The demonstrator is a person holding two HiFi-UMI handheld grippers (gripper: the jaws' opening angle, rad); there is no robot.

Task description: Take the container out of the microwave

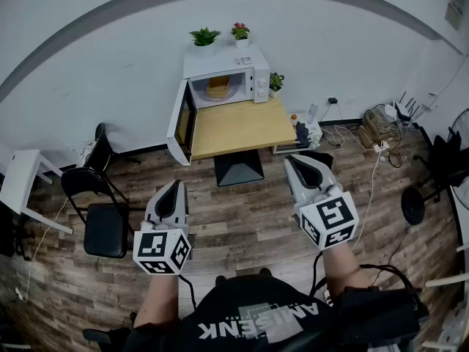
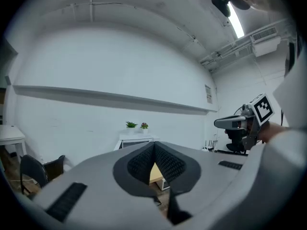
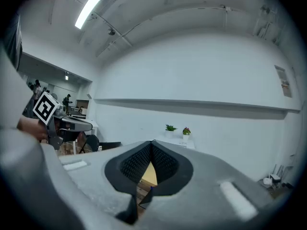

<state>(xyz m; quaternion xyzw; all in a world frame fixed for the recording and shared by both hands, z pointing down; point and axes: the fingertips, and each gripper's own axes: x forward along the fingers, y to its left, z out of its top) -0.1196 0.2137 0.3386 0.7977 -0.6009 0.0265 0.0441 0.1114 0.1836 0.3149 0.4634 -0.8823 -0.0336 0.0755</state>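
Container (image 1: 217, 88) waits in microwave (image 1: 253, 79), door (image 1: 178, 123) open for access; left gripper (image 1: 176, 185) and right gripper (image 1: 292, 160) both closed, empty, level, well short of it

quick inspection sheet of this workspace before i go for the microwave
surface: wooden table carrying the microwave
job's things: microwave door open; container inside
clutter: two potted plants on the microwave, a third beside it
grippers: left hand-held gripper and right hand-held gripper both shut, empty, well short of the table
cables: tangle on the floor right of the table
surroundings: black chair, white wall
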